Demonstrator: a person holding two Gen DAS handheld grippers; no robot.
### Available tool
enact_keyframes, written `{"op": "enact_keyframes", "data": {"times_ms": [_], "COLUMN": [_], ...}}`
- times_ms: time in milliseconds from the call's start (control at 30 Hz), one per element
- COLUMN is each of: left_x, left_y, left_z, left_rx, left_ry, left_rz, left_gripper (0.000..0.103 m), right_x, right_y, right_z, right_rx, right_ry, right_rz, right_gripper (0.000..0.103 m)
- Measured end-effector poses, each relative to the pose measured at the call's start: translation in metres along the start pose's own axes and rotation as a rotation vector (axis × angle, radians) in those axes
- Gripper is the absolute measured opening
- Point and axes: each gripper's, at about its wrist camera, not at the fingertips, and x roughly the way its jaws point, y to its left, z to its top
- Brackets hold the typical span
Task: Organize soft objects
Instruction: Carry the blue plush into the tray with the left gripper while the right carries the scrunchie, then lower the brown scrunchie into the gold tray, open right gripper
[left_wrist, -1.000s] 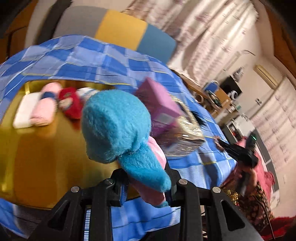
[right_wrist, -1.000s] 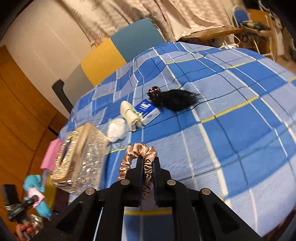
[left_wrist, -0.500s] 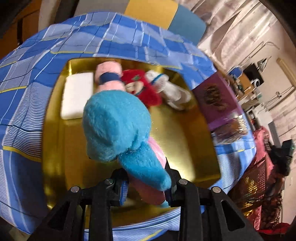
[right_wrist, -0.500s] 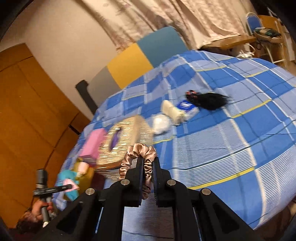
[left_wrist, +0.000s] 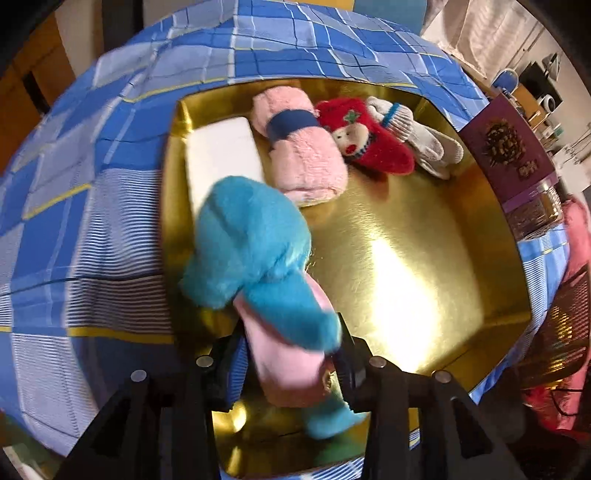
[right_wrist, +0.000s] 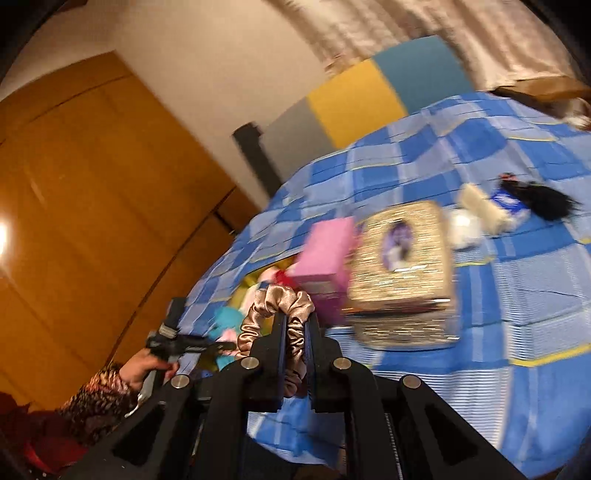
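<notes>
The left gripper is being held pointing steeply downward, its jaws being kept clamped on a soft body between them. The right gripper is being held raised and tilted, its jaws being pressed nearly together on a gathered band. In the right wrist view, the left hand is being seen wrapped around its handle, the forearm being covered by a patterned sleeve.

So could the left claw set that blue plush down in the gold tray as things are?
Probably yes: the left claw, gripping the blue plush, hangs over the gold tray, whose near floor is bare.
</notes>
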Motion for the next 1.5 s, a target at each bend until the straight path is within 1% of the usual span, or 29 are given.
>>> {"op": "enact_keyframes", "data": {"times_ms": [67,133,233,267,333,367,433,467,567,633,700,733,867,933,1067,1167,1233,1333,1400,1433,1500], "left_x": [-0.010,-0.022,-0.035,-0.041,-0.052,-0.060,-0.072,-0.077,-0.082,-0.082,-0.079,-0.078,-0.075,-0.074,-0.069,-0.068,-0.070,-0.074,-0.075,-0.076,-0.077], "left_y": [0.001,0.002,0.002,0.002,0.006,0.008,0.011,0.011,0.007,0.004,0.003,0.003,0.005,0.006,0.005,0.005,0.003,0.004,0.005,0.006,0.006], "left_z": [-0.003,-0.008,-0.016,-0.020,-0.027,-0.033,-0.045,-0.051,-0.065,-0.073,-0.079,-0.081,-0.087,-0.088,-0.090,-0.091,-0.091,-0.093,-0.093,-0.094,-0.094], "left_rx": [-0.026,-0.046,-0.063,-0.077,-0.106,-0.128,-0.188,-0.220,-0.322,-0.369,-0.410,-0.422,-0.470,-0.474,-0.477,-0.484,-0.481,-0.485,-0.492,-0.494,-0.495], "left_ry": [-0.029,-0.073,-0.132,-0.165,-0.228,-0.275,-0.358,-0.395,-0.484,-0.525,-0.541,-0.544,-0.546,-0.539,-0.510,-0.508,-0.512,-0.525,-0.529,-0.534,-0.535], "left_rz": [-0.010,-0.008,0.042,0.057,0.114,0.129,0.123,0.107,0.049,0.037,0.041,0.043,0.037,0.038,0.064,0.040,0.042,0.036,0.032,0.026,0.018], "left_gripper": [0.044,0.044,0.044,0.044,0.044,0.044,0.044,0.044,0.044,0.044,0.044,0.044,0.044,0.044,0.044,0.044,0.044,0.044,0.044,0.044,0.044], "right_x": [0.022,0.046,0.080,0.089,0.110,0.121,0.143,0.154,0.187,0.205,0.221,0.231,0.256,0.268,0.293,0.307,0.316,0.326,0.331,0.330,0.322], "right_y": [0.012,0.023,0.033,0.036,0.042,0.047,0.055,0.059,0.067,0.071,0.072,0.073,0.074,0.072,0.068,0.066,0.065,0.067,0.068,0.069,0.069], "right_z": [-0.002,-0.006,-0.011,-0.012,-0.014,-0.015,-0.016,-0.015,-0.015,-0.015,-0.013,-0.012,-0.008,-0.006,0.001,0.006,0.007,0.005,0.002,0.002,0.000], "right_rx": [-0.015,-0.028,-0.026,-0.022,-0.017,-0.020,-0.034,-0.039,-0.059,-0.060,-0.062,-0.072,-0.095,-0.102,-0.109,-0.103,-0.096,-0.108,-0.133,-0.137,-0.137], "right_ry": [0.036,0.076,0.132,0.144,0.175,0.191,0.213,0.225,0.253,0.276,0.289,0.293,0.312,0.328,0.348,0.357,0.369,0.391,0.398,0.389,0.366], "right_rz": [0.029,0.052,0.066,0.071,0.064,0.054,0.027,0.017,-0.015,-0.037,-0.065,-0.101,-0.154,-0.177,-0.233,-0.266,-0.275,-0.296,-0.330,-0.334,-0.327], "right_gripper": [0.009,0.009,0.009,0.009,0.009,0.009,0.009,0.009,0.009,0.009,0.009,0.009,0.010,0.010,0.010,0.010,0.011,0.016,0.022,0.027,0.033]}}
